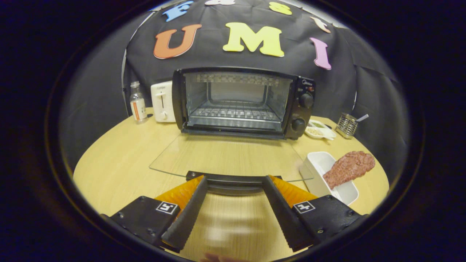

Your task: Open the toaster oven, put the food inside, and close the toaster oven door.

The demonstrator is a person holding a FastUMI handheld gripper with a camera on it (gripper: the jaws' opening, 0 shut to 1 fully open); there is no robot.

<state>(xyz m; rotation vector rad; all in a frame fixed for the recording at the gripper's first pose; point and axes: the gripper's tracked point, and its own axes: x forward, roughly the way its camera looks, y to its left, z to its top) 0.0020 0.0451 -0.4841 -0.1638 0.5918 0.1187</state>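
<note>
The black toaster oven (242,102) stands at the back of the round wooden table with its glass door (229,154) folded down flat toward me. The wire rack (235,112) inside is bare. The door's black handle (233,179) lies just at my fingertips. My gripper (235,181) is open, its two fingers spread to either side of the handle with nothing pressed between them. The food, a brown drumstick-shaped piece (348,168), rests across a white rectangular dish (320,171) to the right of the door.
A white toaster (162,102) and a small bottle (138,102) stand left of the oven. Right of it are a small white dish (318,130) and a wire holder (346,125). The table's rim (89,160) curves close on both sides.
</note>
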